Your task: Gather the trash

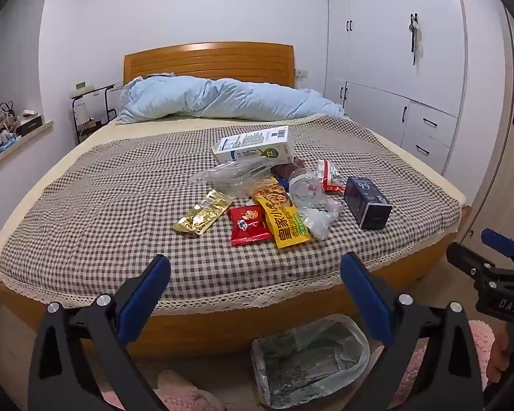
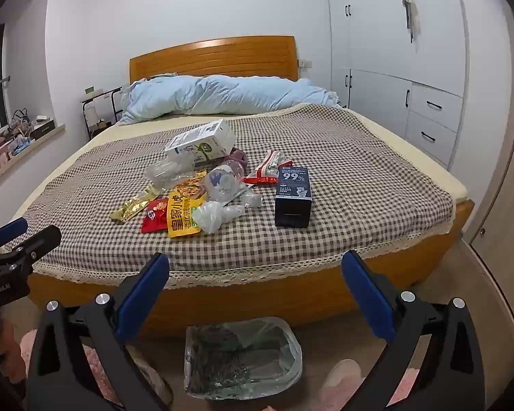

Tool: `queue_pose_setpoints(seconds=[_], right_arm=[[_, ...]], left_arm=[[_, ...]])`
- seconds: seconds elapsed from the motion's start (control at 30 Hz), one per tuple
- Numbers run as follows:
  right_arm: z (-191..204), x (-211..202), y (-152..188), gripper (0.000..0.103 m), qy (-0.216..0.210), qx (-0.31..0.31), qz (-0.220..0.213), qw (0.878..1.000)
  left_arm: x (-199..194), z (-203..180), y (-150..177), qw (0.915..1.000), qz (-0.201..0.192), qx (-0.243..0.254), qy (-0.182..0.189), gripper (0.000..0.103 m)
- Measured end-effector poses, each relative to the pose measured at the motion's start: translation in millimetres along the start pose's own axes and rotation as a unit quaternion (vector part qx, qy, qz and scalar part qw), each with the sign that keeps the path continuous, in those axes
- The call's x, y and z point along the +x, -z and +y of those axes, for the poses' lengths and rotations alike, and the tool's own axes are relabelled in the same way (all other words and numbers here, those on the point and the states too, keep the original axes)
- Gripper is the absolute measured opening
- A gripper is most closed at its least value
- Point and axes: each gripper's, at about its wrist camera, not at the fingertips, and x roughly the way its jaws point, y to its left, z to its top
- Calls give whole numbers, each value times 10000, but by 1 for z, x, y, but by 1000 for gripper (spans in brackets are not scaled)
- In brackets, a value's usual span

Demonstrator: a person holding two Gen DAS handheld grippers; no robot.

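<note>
A heap of trash lies in the middle of the checked bedspread [image 1: 102,205]: a white milk carton [image 1: 255,145], a crushed clear bottle [image 1: 305,186], a gold wrapper [image 1: 204,215], a red packet [image 1: 248,224], a yellow snack bag [image 1: 284,215] and a dark blue box [image 1: 368,202]. The same carton [image 2: 202,144], yellow bag [image 2: 183,210] and blue box [image 2: 293,197] show in the right wrist view. On the floor at the bed's foot stands a bin lined with a clear bag [image 1: 310,359] [image 2: 241,358]. My left gripper [image 1: 255,270] and right gripper [image 2: 255,269] hover open and empty in front of the bed.
A rolled light blue duvet [image 1: 222,101] lies by the wooden headboard [image 1: 209,60]. White wardrobes [image 1: 394,51] line the right wall. A cluttered windowsill [image 1: 7,130] runs on the left. Pink fluffy slippers [image 1: 185,392] stand on the floor beside the bin.
</note>
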Motion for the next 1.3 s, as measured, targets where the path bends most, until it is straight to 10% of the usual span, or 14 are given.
queue_pose_setpoints(seconds=[1.3], right_arm=[[9,-8,-2,97,-11,-70,-79,9999]], left_arm=[[-22,2,-11,9998,-71,-118,127,96]])
